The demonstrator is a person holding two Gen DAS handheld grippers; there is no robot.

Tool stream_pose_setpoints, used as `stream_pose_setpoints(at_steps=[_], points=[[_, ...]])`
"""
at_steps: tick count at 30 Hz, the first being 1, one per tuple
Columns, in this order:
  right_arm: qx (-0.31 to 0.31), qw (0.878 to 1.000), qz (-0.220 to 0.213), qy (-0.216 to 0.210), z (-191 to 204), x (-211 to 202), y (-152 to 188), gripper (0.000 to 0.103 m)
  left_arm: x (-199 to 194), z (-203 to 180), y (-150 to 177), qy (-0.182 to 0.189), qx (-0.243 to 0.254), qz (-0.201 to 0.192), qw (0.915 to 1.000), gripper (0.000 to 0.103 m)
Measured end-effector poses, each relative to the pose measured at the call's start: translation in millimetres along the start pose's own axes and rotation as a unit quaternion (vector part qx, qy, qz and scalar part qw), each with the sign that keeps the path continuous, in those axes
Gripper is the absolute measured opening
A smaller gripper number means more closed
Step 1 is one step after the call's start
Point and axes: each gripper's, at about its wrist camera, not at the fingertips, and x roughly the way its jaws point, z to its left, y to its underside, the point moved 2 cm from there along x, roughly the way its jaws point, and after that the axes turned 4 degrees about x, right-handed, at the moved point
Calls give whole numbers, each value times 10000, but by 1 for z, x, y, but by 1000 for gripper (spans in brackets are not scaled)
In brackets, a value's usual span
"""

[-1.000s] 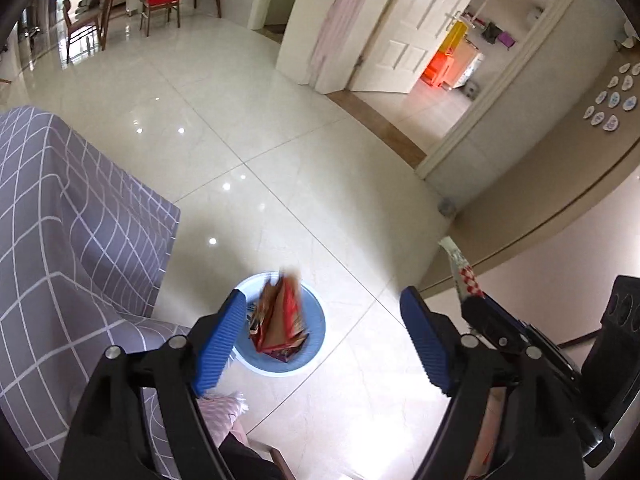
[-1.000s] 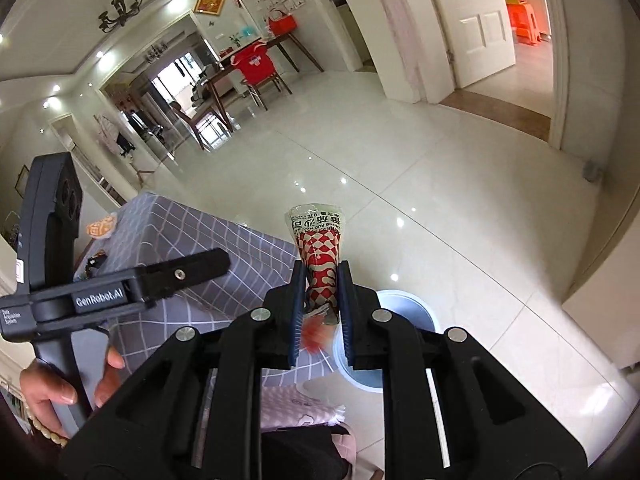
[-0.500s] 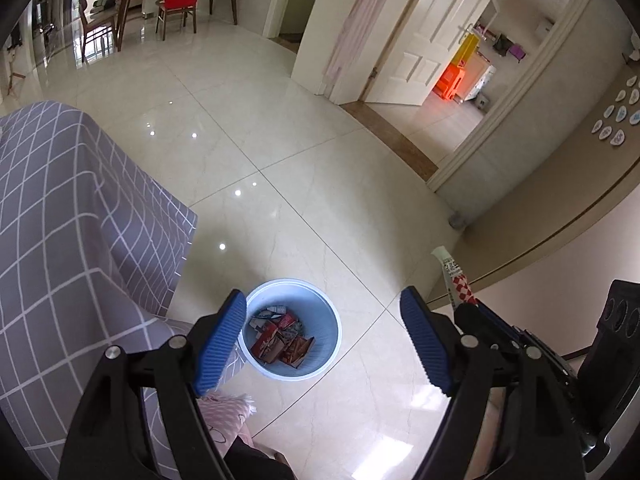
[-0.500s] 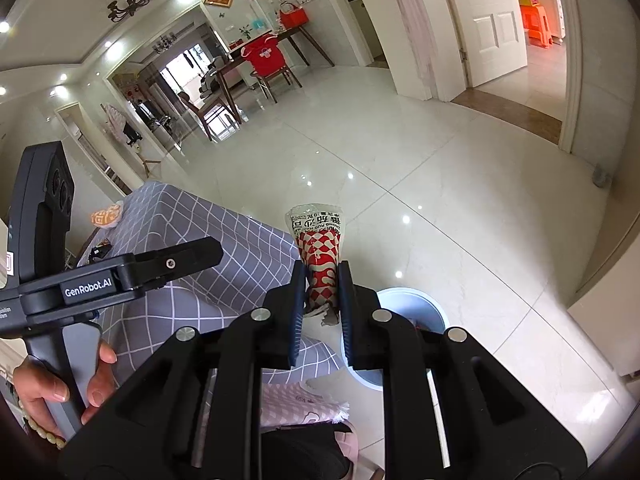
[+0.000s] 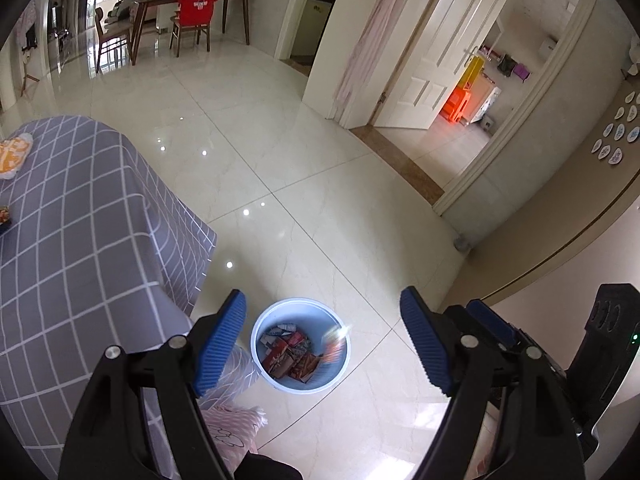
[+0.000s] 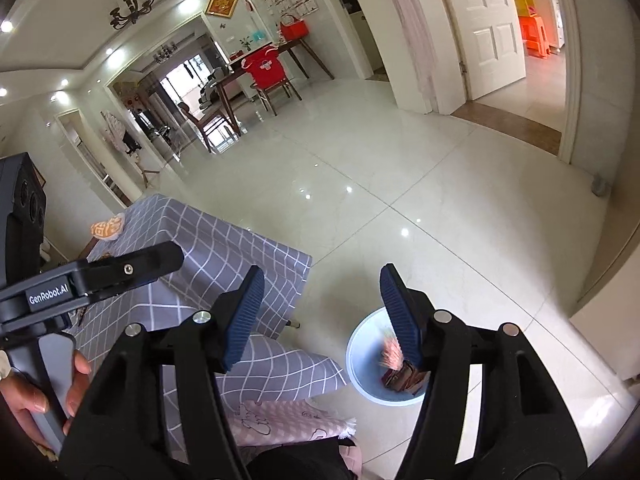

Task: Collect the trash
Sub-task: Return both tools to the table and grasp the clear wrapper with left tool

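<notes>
Both tongs spread wide, empty: left tongs [image 5: 322, 338], right tongs [image 6: 320, 312]. Blurred red-and-white snack wrapper [image 5: 334, 346] sits inside the round pale-blue plastic bin [image 5: 298, 384] on the floor beside the grey checked desk [image 5: 80, 240], among other wrappers.

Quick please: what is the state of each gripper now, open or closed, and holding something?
Left gripper: open, holding nothing.
Right gripper: open, holding nothing; a blurred wrapper is at the bin below.

Blurred wrapper [image 5: 334, 345] inside blue bin [image 5: 260, 364]; other wrappers [image 5: 286, 354] at bottom
</notes>
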Motion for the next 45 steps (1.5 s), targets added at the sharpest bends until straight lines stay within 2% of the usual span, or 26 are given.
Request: stream_pose_setpoints(at_steps=[5, 10, 15, 20, 27, 32, 35, 39, 41, 42, 43, 45], points=[[-130, 9999, -18, -78, 23, -8, 0, 61, -21, 11, 4, -10, 11, -138, 9999, 78], [-286, 9991, -39, -304, 70, -9, 1, 61, -49, 41, 8, -31, -170, -379, 9991, 78], [-758, 9952, 58, -622, 134, -2, 11, 61, -88, 93, 19, -492, -243, -621, 9966, 78], [-1120, 9892, 231, -921, 195, 14, 30, 61, -129, 164, 36, -969, -495, -726, 9914, 78], [-1627, 9778, 612, -1172, 274, 50, 64, 61, -153, 247, 63, -1651, -739, -520, 9821, 78], [-1871, 9721, 810, -1160, 303, 73, 79, 61, -148, 287, 73, -1780, -846, -364, 9797, 77], [-1945, 9703, 879, -1139, 312, 81, 85, 61, -140, 297, 75, -1856, -769, -290, 9792, 76], [-2011, 9686, 965, -1094, 321, 95, 84, 60, -130, 308, 73, -1743, -751, -231, 9815, 54], [-2029, 9684, 972, -1079, 324, 99, 84, 61, -125, 307, 68, -1855, -581, -213, 9807, 47], [-2034, 9684, 968, -1071, 326, 102, 83, 60, -122, 306, 66, -1911, -525, -198, 9800, 31], [-2035, 9684, 967, -1070, 327, 105, 82, 60, -122, 305, 65, -1976, -450, -184, 9791, 20], [-2031, 9687, 956, -1063, 328, 107, 81, 60, -122, 304, 62, -1818, -461, -208, 9820, 14]])
